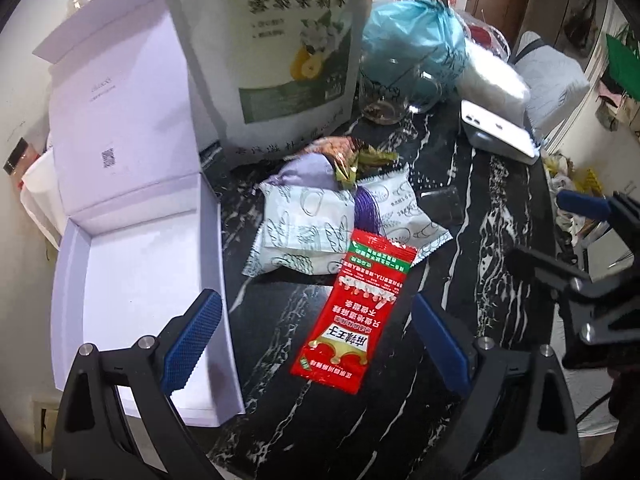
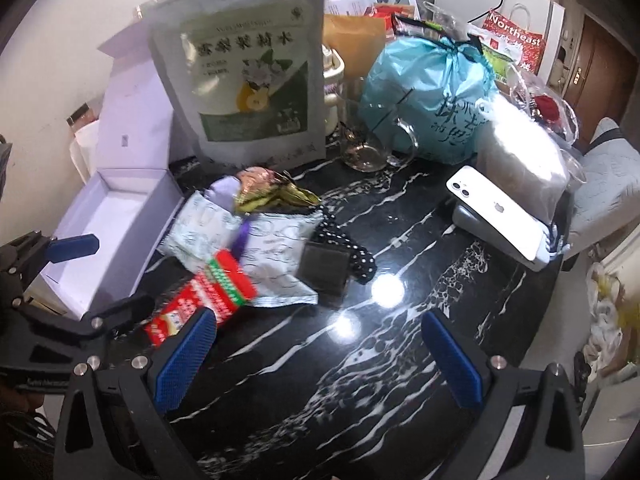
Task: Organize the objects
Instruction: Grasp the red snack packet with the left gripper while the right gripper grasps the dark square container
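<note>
A red snack packet (image 1: 356, 312) lies flat on the black marble table (image 1: 492, 240), between the open fingers of my left gripper (image 1: 320, 344). Behind it sit two white patterned packets (image 1: 304, 224), a purple tassel (image 1: 366, 212) and gold-wrapped sweets (image 1: 344, 160). An open white box (image 1: 136, 264) lies at the left, its lid raised. In the right wrist view the red packet (image 2: 208, 296) lies left of my open, empty right gripper (image 2: 320, 356), above bare table. The white box (image 2: 116, 220) and a small dark square (image 2: 324, 268) also show there.
A tall white pouch (image 1: 280, 48) stands at the back. A glass mug (image 2: 368, 148), a blue tied bag (image 2: 428, 100), a white padded pack (image 2: 520, 160) and a white phone (image 2: 496, 212) on a grey stand crowd the back right. The table edge curves at right.
</note>
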`<state>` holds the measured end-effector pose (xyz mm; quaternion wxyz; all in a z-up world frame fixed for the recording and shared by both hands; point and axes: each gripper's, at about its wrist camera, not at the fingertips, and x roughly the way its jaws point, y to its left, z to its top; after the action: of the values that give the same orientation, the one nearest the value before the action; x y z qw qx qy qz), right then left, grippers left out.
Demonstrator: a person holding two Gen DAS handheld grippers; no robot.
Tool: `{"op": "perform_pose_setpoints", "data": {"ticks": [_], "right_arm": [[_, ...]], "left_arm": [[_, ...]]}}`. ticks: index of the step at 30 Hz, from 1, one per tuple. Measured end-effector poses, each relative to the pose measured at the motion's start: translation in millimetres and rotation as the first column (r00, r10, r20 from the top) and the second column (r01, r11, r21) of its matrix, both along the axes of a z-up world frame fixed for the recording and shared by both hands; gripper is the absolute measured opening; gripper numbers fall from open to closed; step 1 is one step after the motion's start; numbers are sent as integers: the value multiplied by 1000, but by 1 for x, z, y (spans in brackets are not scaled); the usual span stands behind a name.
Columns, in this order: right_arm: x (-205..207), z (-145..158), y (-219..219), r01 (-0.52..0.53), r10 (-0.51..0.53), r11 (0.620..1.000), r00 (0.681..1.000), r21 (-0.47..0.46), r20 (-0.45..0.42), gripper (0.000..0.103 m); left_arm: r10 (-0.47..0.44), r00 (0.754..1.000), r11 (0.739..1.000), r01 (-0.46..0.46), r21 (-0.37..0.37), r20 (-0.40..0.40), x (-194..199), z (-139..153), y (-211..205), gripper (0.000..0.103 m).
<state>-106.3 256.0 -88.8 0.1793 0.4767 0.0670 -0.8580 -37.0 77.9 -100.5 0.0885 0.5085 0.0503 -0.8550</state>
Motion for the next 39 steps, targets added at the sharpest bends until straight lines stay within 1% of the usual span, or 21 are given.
{"op": "perform_pose_setpoints", "data": {"ticks": [4,8,9,10,12,13,17,19,21,23,24,25,27,28,31,35,37,39], "right_arm": [[-13,-17,9,3,-2,1000,1000,-28,20,102],[-24,-30,12,12,-11,999,1000,-40,20,101],[-27,-34,13,17,-15,999,1000,-44,24,99],[-33,-39,15,25,-22,998,999,-55,42,95],[-42,-47,17,37,-32,996,997,-80,67,88],[-45,-49,17,41,-35,996,997,-84,72,86],[-56,-57,11,26,-18,994,997,-104,73,86],[-62,-61,7,18,-8,993,996,-120,87,86],[-67,-66,3,20,-6,991,994,-132,105,85],[-73,-69,1,33,-16,989,993,-142,118,85],[-75,-70,1,46,-27,988,992,-149,125,82],[-80,-73,0,62,-40,986,989,-154,143,77],[-84,-78,-2,72,-45,986,984,-148,175,71],[-86,-80,-3,75,-44,984,982,-162,186,69],[-86,-79,-4,69,-37,983,982,-169,184,65],[-86,-81,-3,78,-35,977,977,-196,210,60],[-84,-81,-3,74,-30,976,976,-204,214,56],[-82,-81,-3,73,-26,975,975,-209,219,53]], "left_arm": [[-6,1000,1000,6,-1,15,-9,-18,13,96],[-17,998,999,20,-50,58,-18,-39,28,96],[-20,997,997,25,-68,72,-21,-45,31,96],[-19,997,997,25,-74,76,-22,-49,32,96],[-22,996,997,28,-68,82,-25,-56,33,96],[-22,996,997,28,-70,86,-26,-59,33,95],[3,995,995,7,-96,101,-29,-69,32,95],[20,994,994,-9,-107,108,-32,-74,31,94],[20,994,996,-10,-91,112,-35,-78,31,93],[19,993,998,-12,-59,114,-37,-80,31,91],[21,992,998,-14,-56,124,-37,-82,31,91],[26,990,998,-18,-59,136,-39,-83,30,90],[31,988,999,-24,-49,151,-40,-87,31,90],[38,987,999,-32,-40,155,-40,-89,31,88],[49,984,999,-49,-9,169,-40,-97,29,83],[65,982,997,-72,33,178,-40,-104,24,82],[72,983,995,-81,52,170,-40,-106,21,81],[78,985,995,-86,49,152,-39,-106,21,77]]}}
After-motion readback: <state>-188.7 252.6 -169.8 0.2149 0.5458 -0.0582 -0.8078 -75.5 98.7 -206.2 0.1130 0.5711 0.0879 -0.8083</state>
